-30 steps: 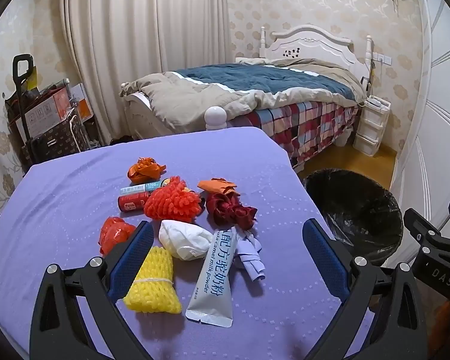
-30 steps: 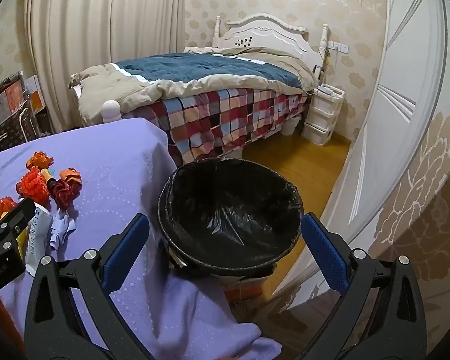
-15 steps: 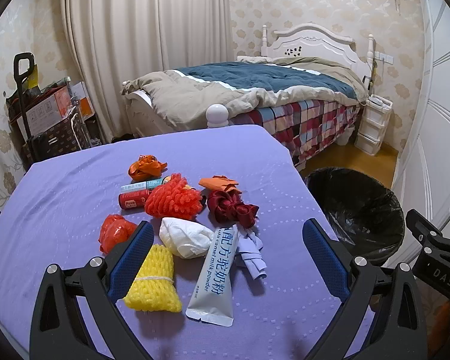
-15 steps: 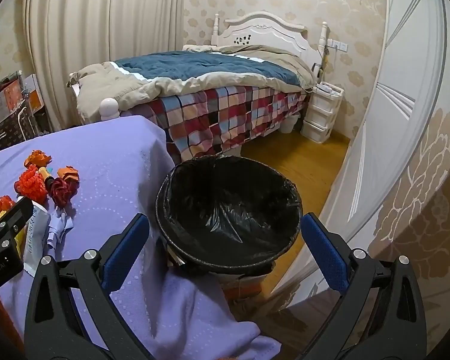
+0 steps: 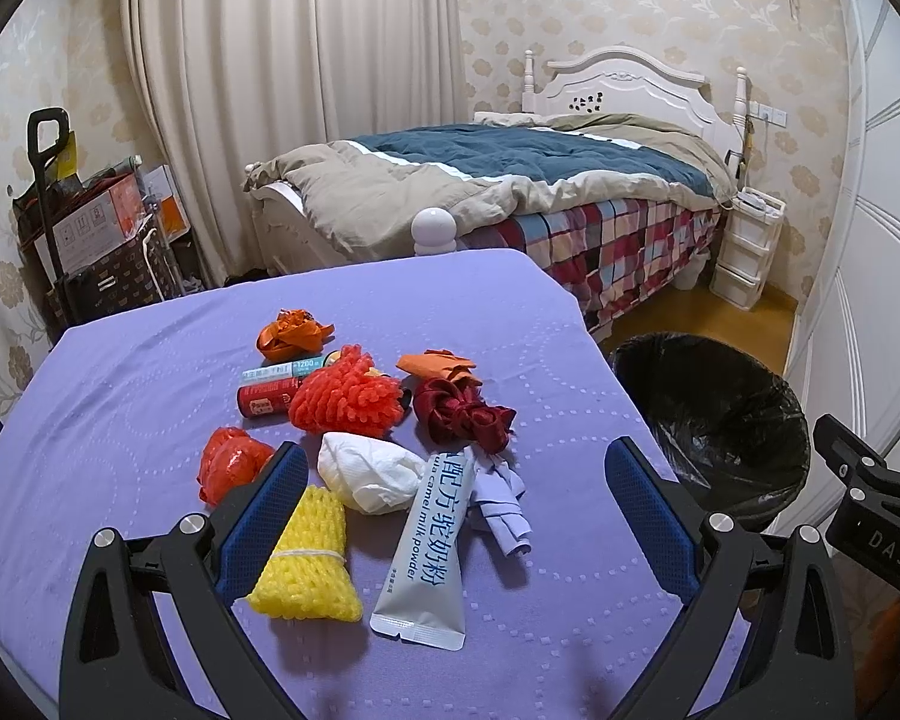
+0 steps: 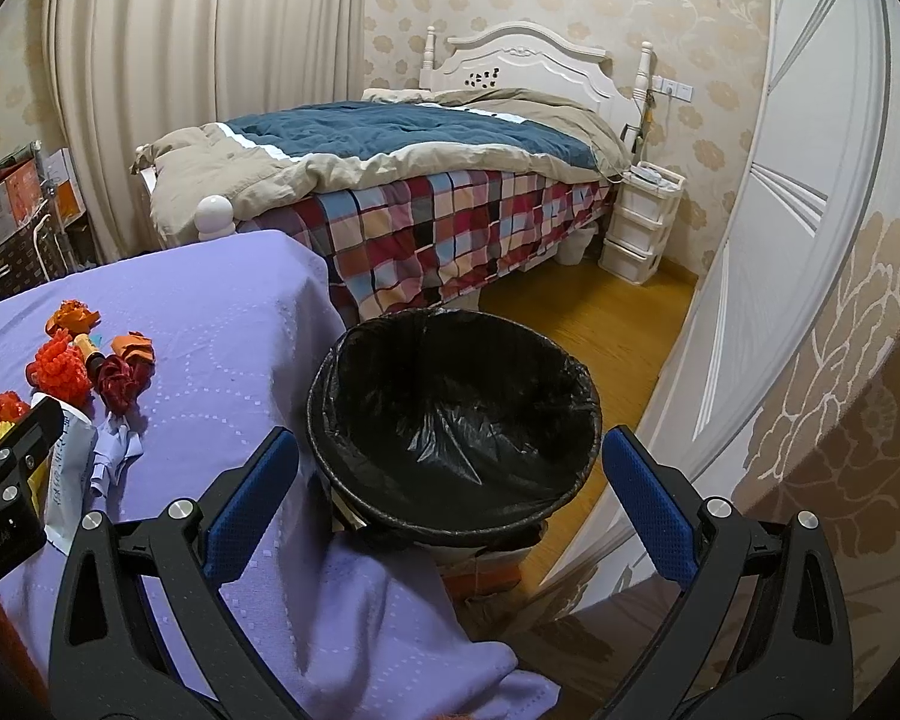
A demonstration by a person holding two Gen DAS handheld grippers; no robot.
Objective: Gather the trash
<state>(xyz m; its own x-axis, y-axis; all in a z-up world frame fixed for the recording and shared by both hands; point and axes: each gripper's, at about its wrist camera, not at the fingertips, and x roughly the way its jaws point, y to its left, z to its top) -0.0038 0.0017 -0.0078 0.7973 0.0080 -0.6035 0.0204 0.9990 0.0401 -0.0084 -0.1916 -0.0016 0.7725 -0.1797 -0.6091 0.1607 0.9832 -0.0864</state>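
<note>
Left wrist view, left gripper [image 5: 456, 498]: I hold it wide and empty, low over the near edge of the table [image 5: 120, 420].
Left wrist view, trash pile: everything lies loose on the purple cloth, in front of and between my fingers.
Yellow foam net [image 5: 303, 558]: just beside my left finger; I judge it light, springy, easy to pinch across the banded middle.
Milk powder sachet [image 5: 429, 546]: flat, glossy, probably slippery; I would take it by a long edge.
White wad [image 5: 369, 471]: soft crumpled paper or plastic, I cannot tell which; any pinch should hold.
Red crumpled wrapper [image 5: 231, 468]: thin and crushable.
Orange-red fluffy piece [image 5: 345, 399]: soft, light.
Dark red ribbon bundle [image 5: 462, 414]: limp, may trail when lifted.
Small lilac scrap [image 5: 501, 504]: nearly matches the cloth.
Red tube [image 5: 267, 399]: rigid, may roll.
Right wrist view, right gripper [image 6: 450, 495]: spread wide, empty, pointing at the bin.
Bin [image 6: 330, 396]: black-lined, open, on the floor just beside the table's right edge; nothing visible in it.
Progress: my judgement is that no item is collected yet.
</note>
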